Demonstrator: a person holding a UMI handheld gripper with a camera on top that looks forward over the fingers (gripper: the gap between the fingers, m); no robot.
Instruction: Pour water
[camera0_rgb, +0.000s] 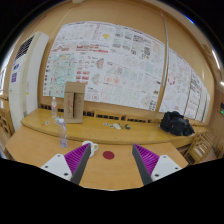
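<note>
My tool (108, 160) stands wide apart, its purple pads (76, 157) facing each other with nothing held and nothing touched; between and just ahead of the fingers I see a small red disc (108, 155) lying on the wooden table (110, 170); beyond the left finger a clear plastic bottle (61, 132) stands upright on the table, well apart from the tool; behind it a brown box-like block (74, 101) sits on a farther table; a black bag (177, 123) rests off to the right; papers (110, 55) cover the far wall.
</note>
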